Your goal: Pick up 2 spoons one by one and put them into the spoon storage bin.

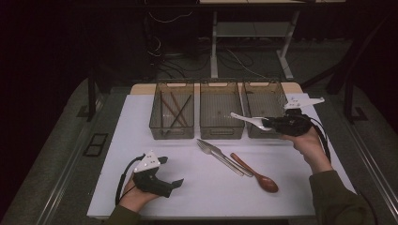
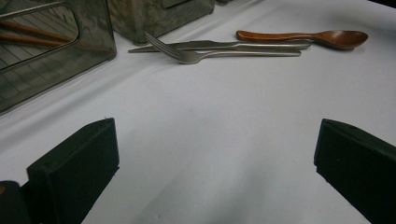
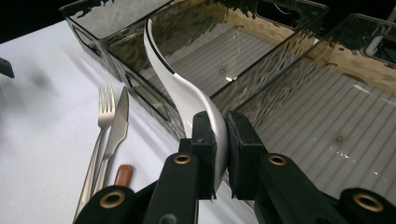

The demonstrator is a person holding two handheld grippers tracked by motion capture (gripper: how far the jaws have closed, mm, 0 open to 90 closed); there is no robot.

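A white soup spoon point(image 1: 248, 120) hangs over the front of the middle and right clear bins, gripped at its bowl. My right gripper point(image 1: 271, 123) is shut on it. In the right gripper view the pads point(image 3: 204, 135) pinch the bowl and the white spoon's handle point(image 3: 161, 60) curves up over the middle bin point(image 3: 140, 91). My left gripper point(image 1: 171, 171) rests open near the table's front left. In the left gripper view the left gripper point(image 2: 215, 158) has bare white table between its wide jaws.
Three clear bins stand in a row at the back: left bin point(image 1: 172, 132) with brown chopsticks point(image 1: 176, 110), middle bin point(image 1: 221, 132), right bin point(image 1: 263, 93). A fork point(image 1: 212, 151), a knife point(image 1: 226, 158) and a wooden spoon point(image 1: 256, 173) lie mid-table.
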